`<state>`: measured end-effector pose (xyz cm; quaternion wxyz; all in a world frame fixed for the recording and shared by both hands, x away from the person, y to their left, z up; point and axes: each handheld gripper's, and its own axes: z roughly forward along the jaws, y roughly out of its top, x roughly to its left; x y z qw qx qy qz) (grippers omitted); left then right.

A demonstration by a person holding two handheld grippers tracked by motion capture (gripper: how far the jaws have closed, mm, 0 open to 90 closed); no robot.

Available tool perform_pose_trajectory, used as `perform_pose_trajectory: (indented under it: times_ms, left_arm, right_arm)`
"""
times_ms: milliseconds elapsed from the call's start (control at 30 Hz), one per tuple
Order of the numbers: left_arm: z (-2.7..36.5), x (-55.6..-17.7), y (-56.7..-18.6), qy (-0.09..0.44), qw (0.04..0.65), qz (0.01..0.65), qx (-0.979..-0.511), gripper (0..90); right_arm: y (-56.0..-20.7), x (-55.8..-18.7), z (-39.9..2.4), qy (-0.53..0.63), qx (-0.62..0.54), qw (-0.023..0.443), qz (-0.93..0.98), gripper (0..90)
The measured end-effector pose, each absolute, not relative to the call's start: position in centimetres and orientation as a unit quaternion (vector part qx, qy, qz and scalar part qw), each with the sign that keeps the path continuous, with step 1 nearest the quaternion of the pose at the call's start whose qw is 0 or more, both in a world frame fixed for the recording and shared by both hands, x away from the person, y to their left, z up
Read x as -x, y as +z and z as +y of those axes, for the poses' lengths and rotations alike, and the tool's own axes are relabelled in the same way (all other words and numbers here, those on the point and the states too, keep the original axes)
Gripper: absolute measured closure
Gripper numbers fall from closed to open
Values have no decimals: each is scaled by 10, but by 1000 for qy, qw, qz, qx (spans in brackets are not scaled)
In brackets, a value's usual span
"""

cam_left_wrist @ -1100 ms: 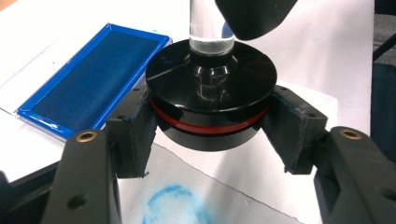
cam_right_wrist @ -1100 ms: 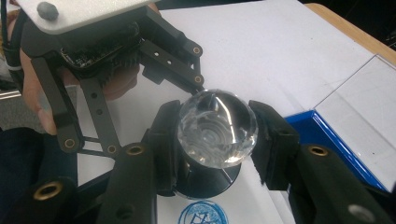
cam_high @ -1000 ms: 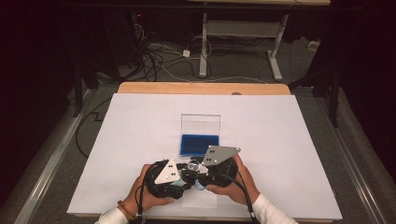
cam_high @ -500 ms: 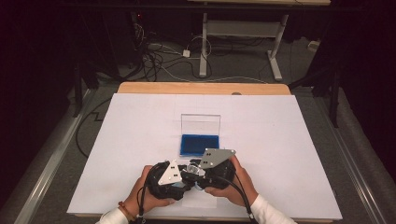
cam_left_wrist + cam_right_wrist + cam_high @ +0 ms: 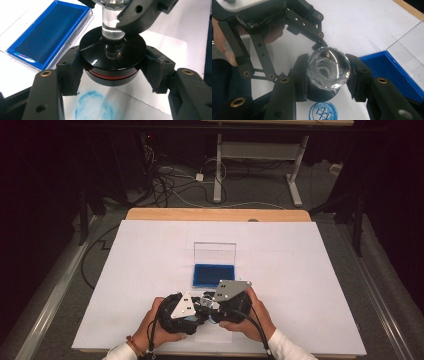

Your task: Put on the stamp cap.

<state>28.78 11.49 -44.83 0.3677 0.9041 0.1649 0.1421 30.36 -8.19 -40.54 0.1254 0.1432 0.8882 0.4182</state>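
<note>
Low in the high view, centre frame, both hands meet at the near edge of the table: left gripper and right gripper touching, each topped by a grey three-cornered plate.

Left gripper view: the left gripper's jaws are closed partway onto the round black base of a stamp, padded faces pressed to its opposite sides. Base is a glossy black disc with a thin red band near its lower rim. A clear cylindrical stem rises from its centre toward the top of frame; long axis upright, printing face down.

Right gripper view: the right gripper pinches the stamp's faceted, crystal-like clear knob between its black jaws.

Below the base lies a white paper sheet with a round blue ink print; stamp sits just above it, offset from the mark.

Upper left of the left gripper view: ink pad, rectangular, deep blue felt in a blue frame, clear lid open behind it.

White table, matte.
</note>
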Motion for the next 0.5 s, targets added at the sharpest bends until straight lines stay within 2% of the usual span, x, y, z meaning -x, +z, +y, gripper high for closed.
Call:
perform_pose_trajectory:
  times_ms: [233,500]
  left_arm:
    - [113,-289,-455,132,372,164,-904,358]
    - [112,-289,-457,127,368,164,-906,358]
  right_arm:
    - [-410,-301,-77,396,-139,135,898,570]
    - [-411,-301,-77,385,-139,126,904,570]
